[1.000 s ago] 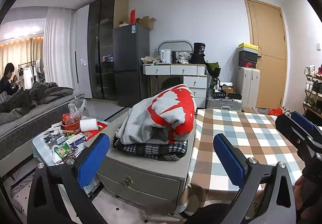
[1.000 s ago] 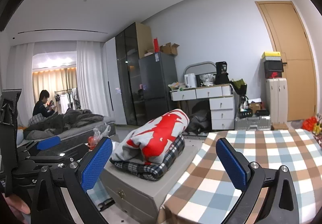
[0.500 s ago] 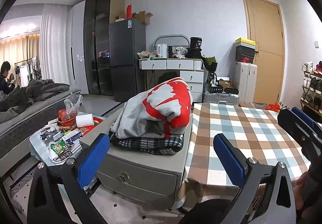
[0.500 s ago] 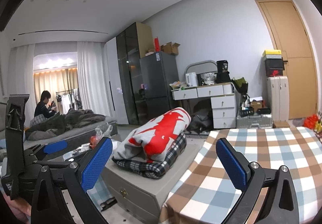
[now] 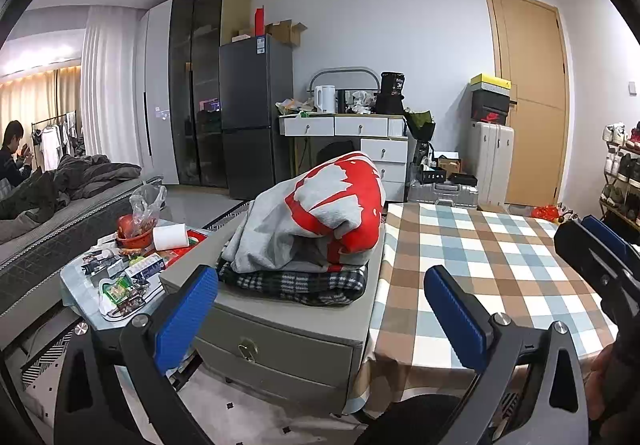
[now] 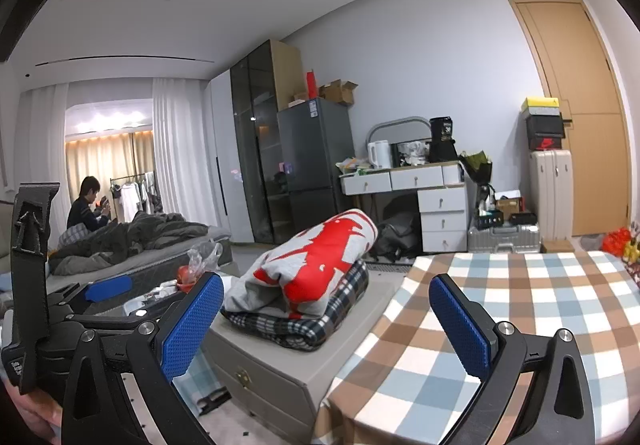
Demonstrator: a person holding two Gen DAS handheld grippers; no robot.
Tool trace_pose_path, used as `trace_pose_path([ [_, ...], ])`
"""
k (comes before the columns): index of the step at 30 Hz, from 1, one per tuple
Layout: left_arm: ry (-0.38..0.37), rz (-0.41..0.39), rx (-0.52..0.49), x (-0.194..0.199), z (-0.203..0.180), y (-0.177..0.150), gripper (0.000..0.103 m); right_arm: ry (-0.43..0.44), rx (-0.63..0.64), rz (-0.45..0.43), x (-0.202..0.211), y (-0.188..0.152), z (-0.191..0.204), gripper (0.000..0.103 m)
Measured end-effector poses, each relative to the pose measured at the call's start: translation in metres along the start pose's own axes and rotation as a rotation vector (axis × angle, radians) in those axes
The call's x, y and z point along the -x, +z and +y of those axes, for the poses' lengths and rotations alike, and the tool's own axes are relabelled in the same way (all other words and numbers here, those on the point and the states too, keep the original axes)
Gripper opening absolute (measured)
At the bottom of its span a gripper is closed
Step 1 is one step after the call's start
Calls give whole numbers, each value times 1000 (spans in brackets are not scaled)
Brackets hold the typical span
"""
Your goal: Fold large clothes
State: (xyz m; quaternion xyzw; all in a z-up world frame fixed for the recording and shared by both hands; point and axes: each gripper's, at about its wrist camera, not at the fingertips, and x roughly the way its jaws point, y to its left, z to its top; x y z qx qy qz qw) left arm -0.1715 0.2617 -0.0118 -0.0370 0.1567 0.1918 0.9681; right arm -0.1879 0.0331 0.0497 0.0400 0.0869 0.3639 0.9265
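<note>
A folded grey garment with a red print (image 5: 316, 221) lies on a folded black-and-white plaid garment (image 5: 296, 283), both stacked on a grey drawer cabinet (image 5: 276, 341). The stack also shows in the right wrist view (image 6: 316, 265). My left gripper (image 5: 320, 317) is open and empty, held in the air before the cabinet. My right gripper (image 6: 328, 321) is open and empty, to the right of the left one. The right gripper shows at the right edge of the left wrist view (image 5: 600, 257), and the left gripper shows at the left of the right wrist view (image 6: 72, 309).
A table with a brown, blue and white checked cloth (image 5: 492, 269) stands right of the cabinet. A low cluttered table (image 5: 120, 269) stands to the left. A bed with a seated person (image 6: 86, 205), a fridge (image 5: 252, 113), a desk with drawers (image 5: 360, 133) and a door (image 5: 528, 93) are further back.
Both grippers have shifted slightly; the left wrist view has drawn a little nearer the clothes stack. Both stay open and empty.
</note>
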Motion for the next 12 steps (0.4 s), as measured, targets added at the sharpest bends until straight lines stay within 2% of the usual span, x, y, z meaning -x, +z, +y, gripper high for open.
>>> trace_pose_path([
  [12,-38,-9,-40,3,-15,1,101,-9,-32,13,0,-3,-14,103],
])
